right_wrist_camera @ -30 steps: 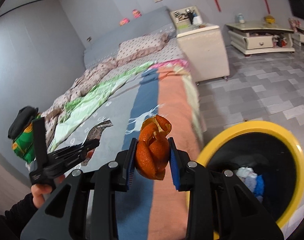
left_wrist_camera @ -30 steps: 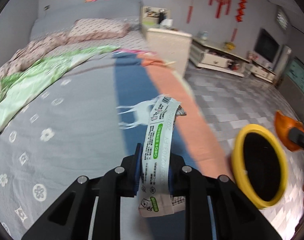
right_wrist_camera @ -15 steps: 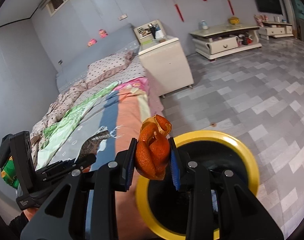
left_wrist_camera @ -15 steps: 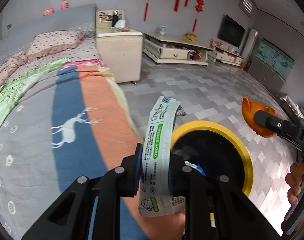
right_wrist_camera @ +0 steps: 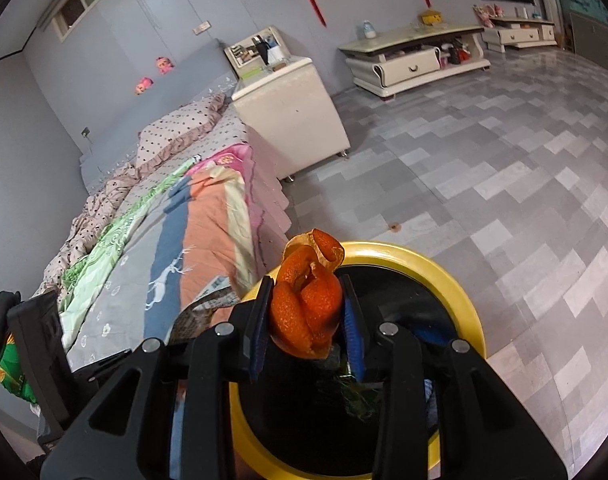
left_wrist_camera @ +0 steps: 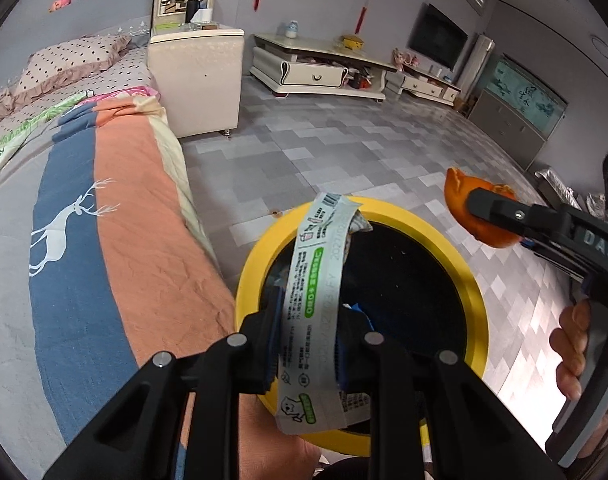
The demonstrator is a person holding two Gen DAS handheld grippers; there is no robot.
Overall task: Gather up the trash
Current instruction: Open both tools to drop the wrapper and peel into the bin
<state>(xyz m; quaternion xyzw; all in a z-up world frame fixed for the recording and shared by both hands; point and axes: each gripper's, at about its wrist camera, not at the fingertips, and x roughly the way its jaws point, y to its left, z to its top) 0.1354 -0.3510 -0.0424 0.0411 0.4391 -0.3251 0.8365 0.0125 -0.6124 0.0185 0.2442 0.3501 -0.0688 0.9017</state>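
Observation:
My left gripper (left_wrist_camera: 308,340) is shut on a long white and green printed wrapper (left_wrist_camera: 314,280), held above the left part of a yellow-rimmed black bin (left_wrist_camera: 456,264). My right gripper (right_wrist_camera: 307,320) is shut on a curled orange peel (right_wrist_camera: 308,304), held over the same bin (right_wrist_camera: 444,276). The peel (left_wrist_camera: 460,204) and right gripper also show at the right of the left wrist view. Some trash lies inside the bin, blue and dark pieces. The wrapper (right_wrist_camera: 211,296) shows in the right wrist view at the bin's left.
The bed with its orange, blue and grey cover (left_wrist_camera: 111,248) lies directly left of the bin. A cream bedside cabinet (left_wrist_camera: 195,80) stands beyond it. A low TV stand (left_wrist_camera: 316,68) lines the far wall across grey tiled floor (left_wrist_camera: 364,148).
Both grippers swung from over the bed to above the bin. The bin now sits right under both. Each gripper keeps its hold.

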